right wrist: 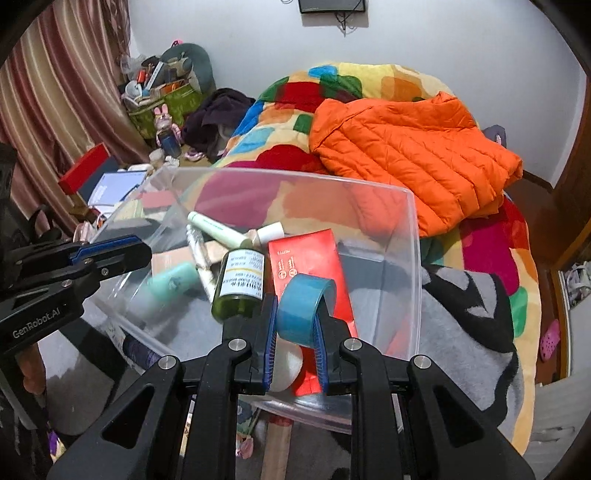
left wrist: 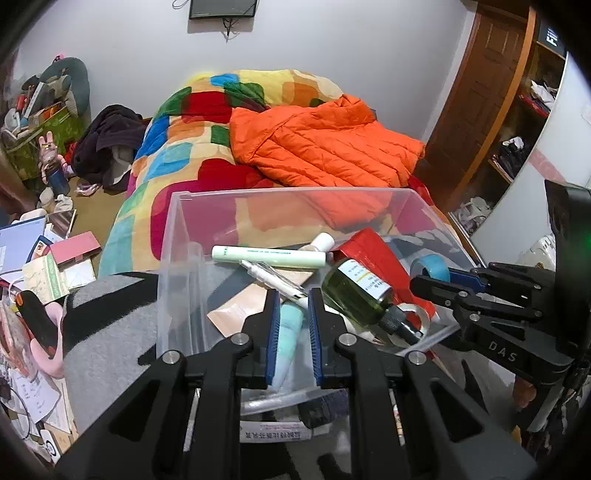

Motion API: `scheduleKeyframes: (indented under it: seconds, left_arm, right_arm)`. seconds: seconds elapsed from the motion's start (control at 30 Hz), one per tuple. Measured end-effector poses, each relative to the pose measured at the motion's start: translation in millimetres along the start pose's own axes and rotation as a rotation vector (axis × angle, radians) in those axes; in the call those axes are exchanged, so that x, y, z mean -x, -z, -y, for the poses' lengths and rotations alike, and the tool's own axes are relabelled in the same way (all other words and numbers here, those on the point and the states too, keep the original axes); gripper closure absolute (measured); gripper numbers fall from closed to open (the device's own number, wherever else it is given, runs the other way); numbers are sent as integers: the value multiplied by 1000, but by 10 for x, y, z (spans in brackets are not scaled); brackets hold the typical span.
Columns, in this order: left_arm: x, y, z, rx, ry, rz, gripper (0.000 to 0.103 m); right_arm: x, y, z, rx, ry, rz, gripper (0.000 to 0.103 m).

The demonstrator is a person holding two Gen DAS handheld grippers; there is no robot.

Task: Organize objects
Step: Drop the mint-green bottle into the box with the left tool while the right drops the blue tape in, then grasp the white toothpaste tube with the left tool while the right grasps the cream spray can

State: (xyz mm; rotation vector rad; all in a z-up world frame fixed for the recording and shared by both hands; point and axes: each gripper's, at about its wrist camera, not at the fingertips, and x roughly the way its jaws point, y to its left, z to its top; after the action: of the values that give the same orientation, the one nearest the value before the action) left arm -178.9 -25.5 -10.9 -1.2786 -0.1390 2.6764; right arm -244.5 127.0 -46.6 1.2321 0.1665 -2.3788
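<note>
The clear roll of tape (left wrist: 413, 317) is mostly hidden behind the green bottle (left wrist: 356, 291) at center right. The wall screen (right wrist: 332, 5) is cut off by the top edge. Print on the red box (right wrist: 310, 273) is too small to read.

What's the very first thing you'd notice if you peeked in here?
The bright orange jacket lying on the patchwork blanket at the back jumps out first. In front of it sits a clear bin holding a green bottle, a red box and tubes. The right gripper is pinching a blue tape roll over the bin, and the left gripper hovers above a mint tube.
</note>
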Motion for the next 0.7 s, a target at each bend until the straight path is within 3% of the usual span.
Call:
scheduleKeyframes:
  seconds: [0.1,0.27,0.43,0.7]
  left_arm:
    - [83,22,27,-6,7,17,89]
    - [276,30,26,-11,16,43,88]
    - [517,141,-2,-33,-3,72,67]
    - [623,585,-78,-78,-27,17,60]
  right_arm:
    - [55,13,-41,27,22,8,84]
    - [224,18,-92,48,33,49,69]
    - [450,57,-148,64,32,98,66]
    - [741,288,-110,46,16,143,61]
